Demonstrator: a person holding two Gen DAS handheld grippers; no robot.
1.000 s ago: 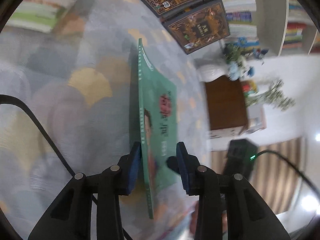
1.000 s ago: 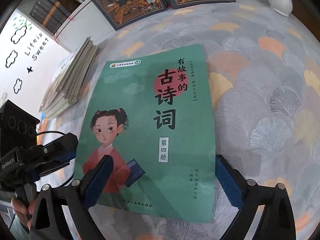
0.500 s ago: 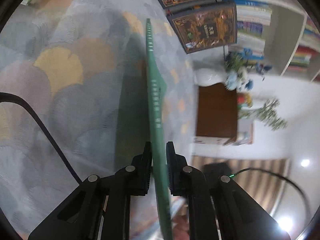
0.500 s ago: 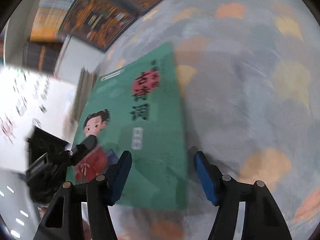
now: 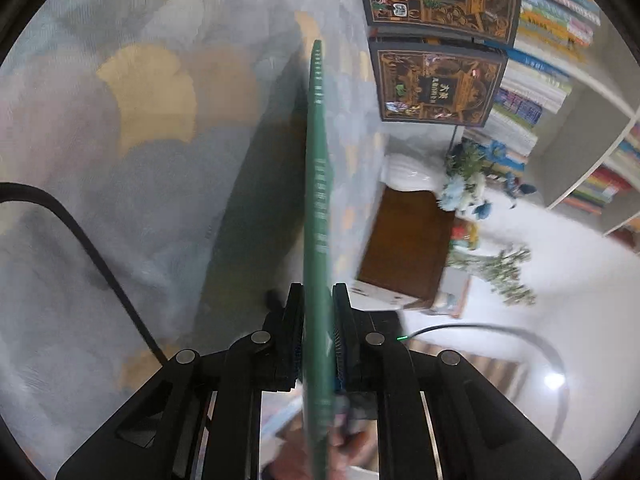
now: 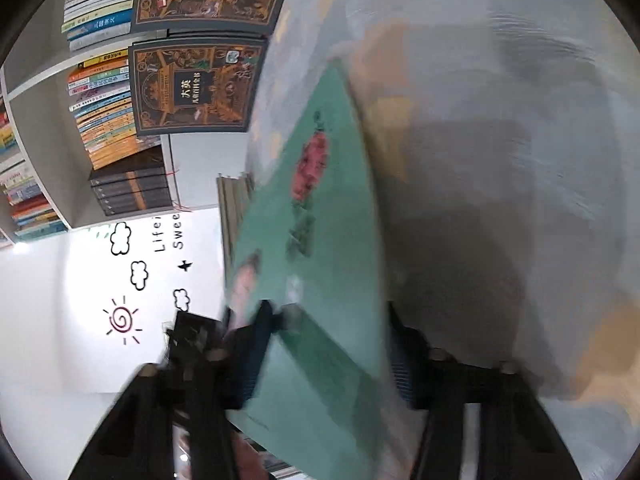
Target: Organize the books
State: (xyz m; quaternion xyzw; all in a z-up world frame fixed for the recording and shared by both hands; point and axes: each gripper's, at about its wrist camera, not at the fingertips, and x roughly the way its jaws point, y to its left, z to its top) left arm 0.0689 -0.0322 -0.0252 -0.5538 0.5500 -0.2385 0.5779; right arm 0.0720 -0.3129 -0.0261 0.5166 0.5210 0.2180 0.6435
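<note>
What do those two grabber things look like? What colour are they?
The left gripper is black plastic, two angled arms with round silver bolts and ribbed blue pads on its fingers. A black cable loops beside it. The right gripper is also black with blue pads, though it looks blurry.

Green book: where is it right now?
Green book sits edge-on, centre of the left wrist view, clamped in the left gripper above the patterned cloth, two dark ornate books beyond.
</note>
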